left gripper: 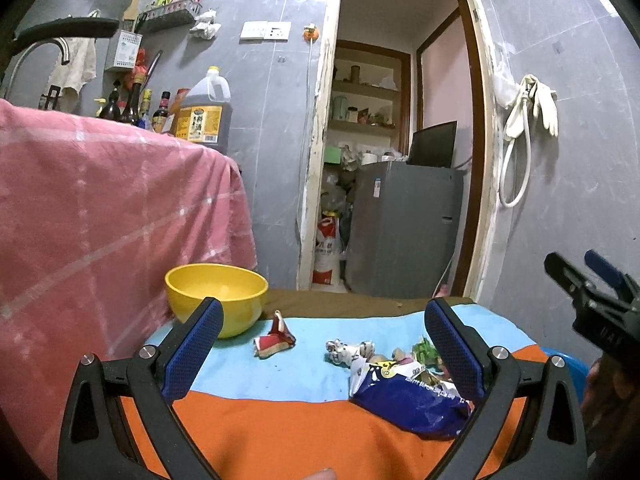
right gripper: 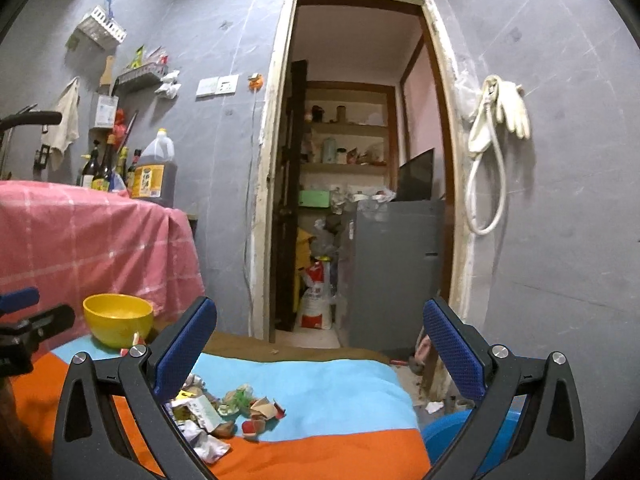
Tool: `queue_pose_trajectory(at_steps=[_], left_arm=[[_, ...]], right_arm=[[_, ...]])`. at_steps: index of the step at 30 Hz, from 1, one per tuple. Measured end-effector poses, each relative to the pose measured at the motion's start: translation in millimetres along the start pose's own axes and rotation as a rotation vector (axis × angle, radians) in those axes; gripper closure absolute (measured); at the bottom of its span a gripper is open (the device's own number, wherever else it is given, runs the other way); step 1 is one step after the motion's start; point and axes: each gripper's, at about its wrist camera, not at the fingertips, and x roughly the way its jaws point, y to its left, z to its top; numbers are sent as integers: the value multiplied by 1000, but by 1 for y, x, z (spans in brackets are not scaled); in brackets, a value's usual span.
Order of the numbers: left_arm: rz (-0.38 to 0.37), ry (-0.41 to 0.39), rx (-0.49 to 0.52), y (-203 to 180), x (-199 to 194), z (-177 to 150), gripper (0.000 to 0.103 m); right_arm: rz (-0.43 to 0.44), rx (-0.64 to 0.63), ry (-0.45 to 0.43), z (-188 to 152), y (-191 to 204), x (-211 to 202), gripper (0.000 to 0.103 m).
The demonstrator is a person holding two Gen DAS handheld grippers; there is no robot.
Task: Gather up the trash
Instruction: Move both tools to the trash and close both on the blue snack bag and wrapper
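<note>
Left wrist view: left hand-held gripper (left gripper: 322,344) is spread wide w/ nothing between its pads, hovering over the desk (left gripper: 280,428) covered in orange and light-blue cloth. Trash sits on the blue band: a red wrapper scrap (left gripper: 274,338) near the yellow bowl (left gripper: 216,298), a crumpled white wrapper (left gripper: 348,351), and a blue snack bag (left gripper: 408,394) just inside the right pad. Right hand-held gripper (right gripper: 320,350) is also released, empty, w/ the trash pile (right gripper: 224,408) low by its left pad; a blue bin (right gripper: 444,436) shows past the desk edge.

Step, as I judge it: approach, nothing picked yet. Next move likely needs one gripper lowered over a piece, e.g. the snack bag, then closed on it; the bowl or bin seems the drop spot, can't tell which.
</note>
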Motion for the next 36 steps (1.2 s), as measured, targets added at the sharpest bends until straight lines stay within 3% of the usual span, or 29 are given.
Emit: queue_pose_trajectory(at_steps=[4,11,15,18,22,27,36], left_arm=[[-19,77,-4,-3,19,-5,4],[1,322,15,-9,65,-15,5],[-17,431,-45,-4,83,-25,6],[-48,522,-128,1,95,-33,13],[-110,630,-244,9,110,-41,36],[-162,679,-314,10,117,-41,40],[-195,679,-365,15,110,-33,62]], right_arm=[[48,40,53,-14,-9,17,0],[70,57,249,-34,-18,58,0],[129,68,340,-41,-18,72,5],[163,62,408,-48,-15,81,17],[227,82,492,-56,-13,93,30],[292,113,581,-65,-10,105,44],[346,119,699,-74,4,122,49]])
